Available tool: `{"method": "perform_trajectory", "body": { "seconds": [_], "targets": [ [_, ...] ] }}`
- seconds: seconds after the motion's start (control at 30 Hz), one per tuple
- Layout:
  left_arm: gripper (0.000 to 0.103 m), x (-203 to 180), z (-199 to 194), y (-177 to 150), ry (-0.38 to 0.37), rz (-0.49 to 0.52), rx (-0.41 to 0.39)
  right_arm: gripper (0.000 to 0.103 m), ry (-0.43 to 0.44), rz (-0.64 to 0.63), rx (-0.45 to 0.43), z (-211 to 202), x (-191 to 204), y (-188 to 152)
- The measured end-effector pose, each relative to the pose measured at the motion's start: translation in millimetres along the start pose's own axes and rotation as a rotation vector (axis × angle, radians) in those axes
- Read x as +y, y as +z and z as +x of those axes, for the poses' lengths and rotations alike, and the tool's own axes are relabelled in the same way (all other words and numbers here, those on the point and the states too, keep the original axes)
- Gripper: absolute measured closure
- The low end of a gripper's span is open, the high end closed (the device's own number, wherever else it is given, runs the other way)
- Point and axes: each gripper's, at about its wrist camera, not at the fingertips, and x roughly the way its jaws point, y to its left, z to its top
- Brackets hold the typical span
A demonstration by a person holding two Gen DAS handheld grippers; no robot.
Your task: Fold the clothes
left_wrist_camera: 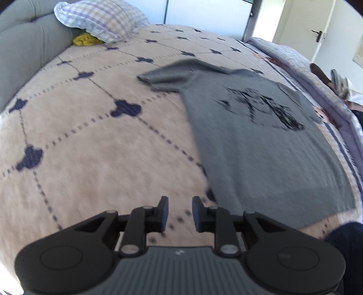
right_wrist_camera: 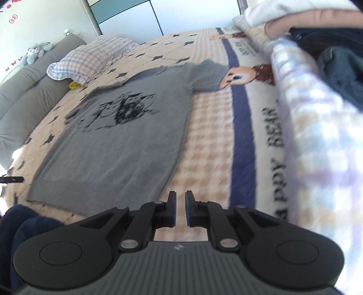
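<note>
Bed [left_wrist_camera: 95,140] with a pinkish-beige quilted cover fills both views; cover pattern is dotted diagonal lines with dark blue clover-like marks at the crossings. All positions below are given relative to the grey T-shirt.

Grey T-shirt [left_wrist_camera: 261,145] [right_wrist_camera: 118,145]: lies spread flat on the bed cover, front up, dark blurred print on the chest. Both short sleeves lie out to the sides. Hem end is nearest the cameras, collar end farthest. Nothing rests on it.

Grey padded headboard [right_wrist_camera: 27,99]: beyond the shirt's collar end, well apart from it, running along the bed's far-left edge in the right wrist view.

Checked quilt [right_wrist_camera: 317,140], pale purple and white, rolled or bunched: off the shirt's right side, past a dark blue stripe and the lettering "HAPPY BEAR" on the cover. Blurred.

Checked pillow [left_wrist_camera: 102,20] [right_wrist_camera: 90,59]: beyond the collar end, against the headboard. A small yellow item [left_wrist_camera: 85,39] sits just under its edge; what it is I cannot tell.

Left gripper [left_wrist_camera: 180,213]: jaws apart with a clear gap, nothing between the pads. It is above bare cover just off the shirt's left hem corner, not touching the fabric.

Right gripper [right_wrist_camera: 180,208]: jaws parted by a narrow slit, nothing in it. It is just off the shirt's right hem corner, over the checked part of the cover, clear of the fabric.
</note>
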Motion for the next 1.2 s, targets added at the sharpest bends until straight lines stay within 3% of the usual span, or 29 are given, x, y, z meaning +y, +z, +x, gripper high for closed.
{"method": "perform_trajectory", "body": {
  "seconds": [0.2,0.3,0.37,0.47,0.53,0.73,0.77,0.83,0.87,0.97,1.1,1.17,1.2],
  "targets": [
    [0.056,-12,32,70,0.022,0.082,-0.099,0.092,0.009,-0.116,-0.014,50,27,58],
    [0.054,-9,60,105,0.002,0.020,-0.099,0.090,0.081,-0.175,0.003,92,59,97],
    [0.052,-3,81,127,-0.006,-0.030,-0.102,0.082,0.112,-0.241,0.009,128,88,125],
    [0.051,8,112,159,0.027,-0.080,-0.117,0.081,0.144,-0.270,0.052,189,125,171],
    [0.045,18,132,178,0.053,-0.105,-0.129,0.081,0.163,-0.265,0.092,232,148,203],
    [0.047,55,190,214,0.128,-0.166,-0.132,0.078,0.301,-0.038,0.240,348,192,277],
    [0.053,61,197,216,0.128,-0.174,-0.129,0.078,0.311,-0.018,0.260,364,200,285],
    [0.066,65,202,215,0.133,-0.167,-0.130,0.079,0.253,-0.040,0.292,394,214,294],
    [0.067,66,203,214,0.152,-0.159,-0.135,0.083,0.233,-0.044,0.271,401,219,300],
    [0.067,71,200,213,0.181,-0.159,-0.169,0.081,0.179,-0.058,0.175,413,231,318],
    [0.066,76,203,218,0.142,-0.198,-0.163,0.078,0.071,-0.125,0.016,414,246,333],
    [0.053,77,202,217,0.145,-0.196,-0.168,0.078,0.001,-0.163,-0.035,418,253,335],
    [0.049,79,201,216,0.148,-0.199,-0.170,0.078,0.016,-0.154,-0.068,413,253,334]
  ]
}}
